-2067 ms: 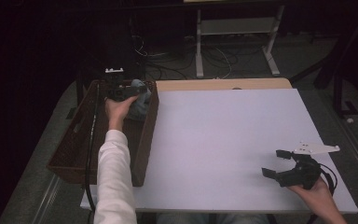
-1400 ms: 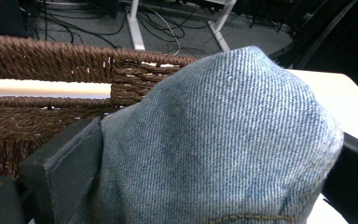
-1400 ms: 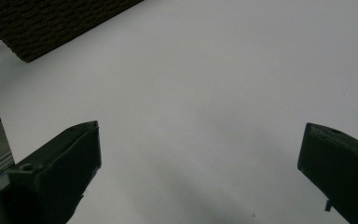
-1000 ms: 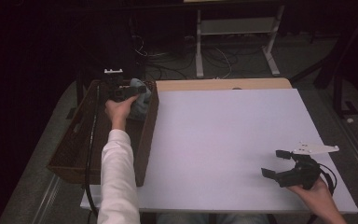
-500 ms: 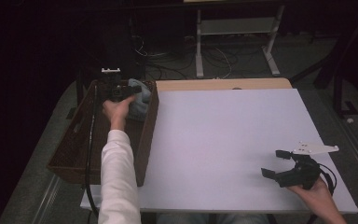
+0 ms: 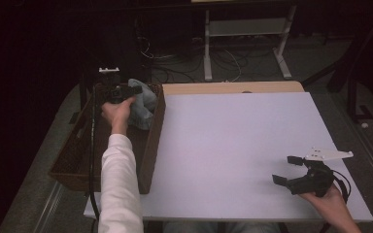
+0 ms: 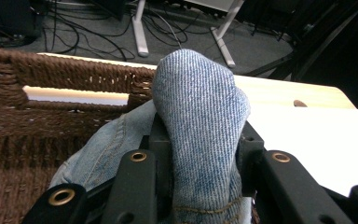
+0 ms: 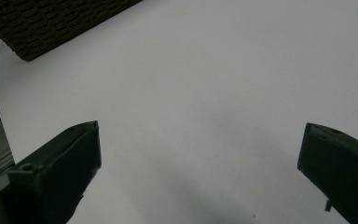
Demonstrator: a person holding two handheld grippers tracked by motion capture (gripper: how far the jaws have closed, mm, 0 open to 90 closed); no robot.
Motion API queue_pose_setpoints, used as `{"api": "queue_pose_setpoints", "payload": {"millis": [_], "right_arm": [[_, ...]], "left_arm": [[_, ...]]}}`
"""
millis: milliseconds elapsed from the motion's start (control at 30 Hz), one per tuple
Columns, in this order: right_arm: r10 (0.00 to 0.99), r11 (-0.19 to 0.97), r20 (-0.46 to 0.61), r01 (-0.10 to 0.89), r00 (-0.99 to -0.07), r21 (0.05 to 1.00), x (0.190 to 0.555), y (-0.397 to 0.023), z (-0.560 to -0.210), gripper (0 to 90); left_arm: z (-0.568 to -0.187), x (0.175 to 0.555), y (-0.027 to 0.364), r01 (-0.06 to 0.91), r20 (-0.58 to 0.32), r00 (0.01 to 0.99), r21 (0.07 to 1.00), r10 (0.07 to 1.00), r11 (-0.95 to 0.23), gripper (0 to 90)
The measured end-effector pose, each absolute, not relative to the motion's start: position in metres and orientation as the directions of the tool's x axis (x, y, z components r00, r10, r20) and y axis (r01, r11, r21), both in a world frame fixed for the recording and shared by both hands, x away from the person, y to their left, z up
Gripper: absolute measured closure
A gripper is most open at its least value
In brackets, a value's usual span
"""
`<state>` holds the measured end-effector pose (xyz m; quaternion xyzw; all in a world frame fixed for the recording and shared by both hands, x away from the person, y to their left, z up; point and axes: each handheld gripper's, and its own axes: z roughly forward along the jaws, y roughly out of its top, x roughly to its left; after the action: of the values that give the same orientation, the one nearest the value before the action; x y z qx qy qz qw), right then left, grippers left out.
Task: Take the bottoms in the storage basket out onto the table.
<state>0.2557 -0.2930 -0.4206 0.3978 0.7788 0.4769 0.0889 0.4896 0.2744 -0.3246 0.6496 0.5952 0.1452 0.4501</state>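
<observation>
Figure: grasp of a garment inside the basket, seen from the high view and both gripper views.

Nearest me, the right tongs (image 6: pixel 288 170) rest on the white bench (image 6: pixel 233 145), jaws spread wide with nothing between them; in the right gripper view bare bench lies between the two jaws, and a corner of the wicker basket (image 8: pixel 51 23) sits beyond them.

Farther off, the left tongs (image 6: pixel 135 90) sit over the far end of the basket (image 6: pixel 150 141). The denim cloth (image 7: pixel 198 121) stands bunched between their jaws, a fold rising above the tips, the rest trailing below and to their left onto the basket floor. I judge the tongs pinching the cloth.

To do this step well, I would lift straight up until the trailing cloth clears the basket wall just beyond the tongs, then carry it across towards the open bench, keeping the pinch firm, since only a fold is held and it may slip.

Against the frame a second ago, the left jaws have just been closing on the cloth; the hand has barely shifted, and the right tongs lie as they were.
</observation>
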Motion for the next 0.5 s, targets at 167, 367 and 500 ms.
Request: {"api": "queue_pose_setpoints", "payload": {"millis": [167,367,500], "right_arm": [[0.703,0.229,0.241,0.534,-0.669,0.814,0.256,-0.293,-0.42,0.0],[0.703,0.227,0.242,0.534,-0.669,0.814,0.255,-0.293,-0.42,0.0],[0.702,0.228,0.242,0.533,-0.67,0.814,0.255,-0.292,-0.42,0.0]], "left_arm": [[-0.317,0.486,0.28,0.649,-0.357,0.242,0.751,0.902,0.123,67.7],[-0.307,0.481,0.287,0.653,-0.388,0.236,0.742,0.891,0.15,67.8],[-0.3,0.478,0.289,0.662,-0.388,0.237,0.735,0.89,0.144,67.8]]}}
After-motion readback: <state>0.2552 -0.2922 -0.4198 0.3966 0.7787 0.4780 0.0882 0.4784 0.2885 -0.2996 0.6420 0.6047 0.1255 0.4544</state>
